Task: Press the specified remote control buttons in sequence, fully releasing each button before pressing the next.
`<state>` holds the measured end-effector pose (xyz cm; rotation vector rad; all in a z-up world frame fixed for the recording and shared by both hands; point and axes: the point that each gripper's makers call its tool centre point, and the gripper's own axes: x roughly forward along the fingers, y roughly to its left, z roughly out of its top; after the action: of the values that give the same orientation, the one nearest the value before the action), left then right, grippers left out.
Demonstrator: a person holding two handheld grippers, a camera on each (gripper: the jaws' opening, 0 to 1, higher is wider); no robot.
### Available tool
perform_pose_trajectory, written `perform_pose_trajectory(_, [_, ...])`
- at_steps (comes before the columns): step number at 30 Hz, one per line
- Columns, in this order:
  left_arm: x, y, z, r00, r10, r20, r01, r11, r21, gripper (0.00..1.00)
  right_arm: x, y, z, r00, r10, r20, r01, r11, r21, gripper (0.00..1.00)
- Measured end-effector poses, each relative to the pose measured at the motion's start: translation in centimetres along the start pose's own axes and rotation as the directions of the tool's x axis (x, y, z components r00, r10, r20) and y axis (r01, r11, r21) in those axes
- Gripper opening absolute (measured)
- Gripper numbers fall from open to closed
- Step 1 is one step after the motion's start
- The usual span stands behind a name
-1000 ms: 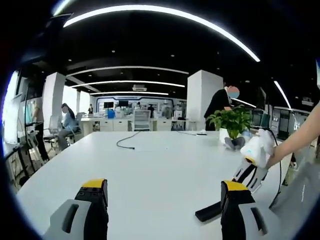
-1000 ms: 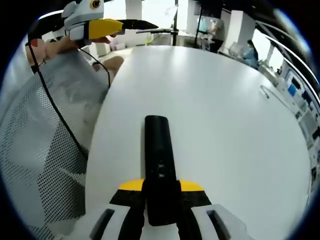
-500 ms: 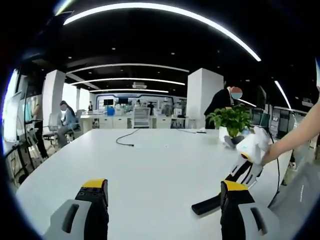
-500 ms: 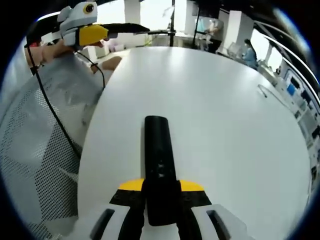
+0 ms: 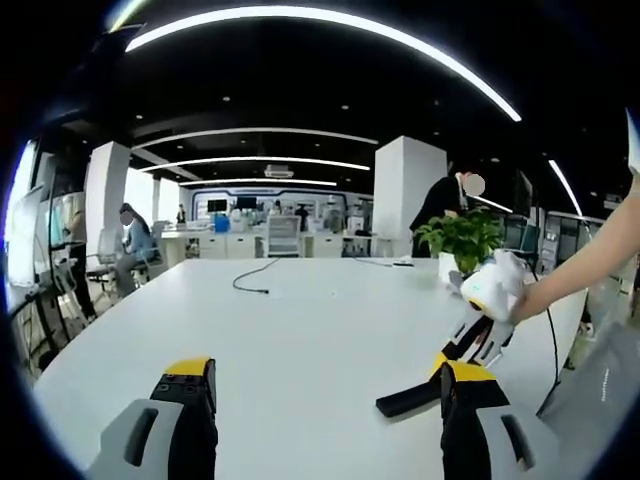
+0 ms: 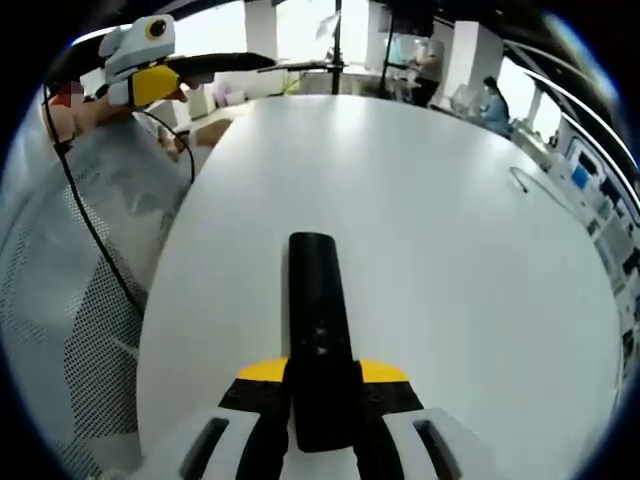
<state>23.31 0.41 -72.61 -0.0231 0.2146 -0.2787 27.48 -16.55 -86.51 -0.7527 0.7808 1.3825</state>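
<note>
With the right gripper [image 6: 322,400] pinching the black remote control [image 6: 316,330] between its jaws above the white table [image 6: 450,230], the left gripper [image 5: 330,400], jaws spread and empty, is needing a slow, square approach to one button.

White table [image 5: 300,330] broad, open; potted plant [image 5: 462,245], cable [image 5: 252,278] at far edge.

No legible text anywhere (screens too blurred).

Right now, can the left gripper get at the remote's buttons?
Probably yes. The right gripper holds the remote by one end, its length jutting out over the table. The left gripper is open, with nothing between.
</note>
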Motion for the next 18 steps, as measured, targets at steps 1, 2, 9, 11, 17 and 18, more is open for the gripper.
perform_pose_trajectory(1, [0.0, 0.0, 0.0, 1.0, 0.001, 0.001, -0.001, 1.0, 0.002, 0.96, 0.0, -0.1, 0.0, 1.0, 0.001, -0.003, -0.001, 1.0, -0.002, 0.21])
perform_pose_trajectory(2, [0.0, 0.0, 0.1, 1.0, 0.001, 0.004, -0.001, 1.0, 0.002, 0.96, 0.0, -0.2, 0.0, 1.0, 0.001, -0.004, -0.001, 1.0, -0.002, 0.21])
perform_pose_trajectory(9, [0.1, 0.0, 0.0, 1.0, -0.003, -0.003, 0.003, 1.0, -0.001, 0.96, 0.1, -1.2, 0.1, 1.0, 0.002, -0.012, -0.002, 1.0, 0.001, 0.21])
perform_pose_trajectory(11, [0.1, 0.0, 0.0, 1.0, -0.003, -0.002, 0.003, 1.0, 0.003, 0.96, 0.1, -1.5, 0.2, 1.0, 0.002, -0.017, -0.002, 1.0, 0.001, 0.21])
perform_pose_trajectory(17, [0.1, 0.2, 0.0, 1.0, 0.002, -0.001, -0.002, 1.0, 0.001, 0.96, 0.2, -2.5, 0.3, 1.0, 0.002, -0.029, -0.002, 1.0, 0.003, 0.21])
perform_pose_trajectory(18, [0.1, 0.2, 0.0, 1.0, 0.003, -0.001, -0.003, 1.0, 0.005, 0.96, 0.2, -2.7, 0.3, 0.999, 0.001, -0.033, -0.001, 1.0, 0.006, 0.21])
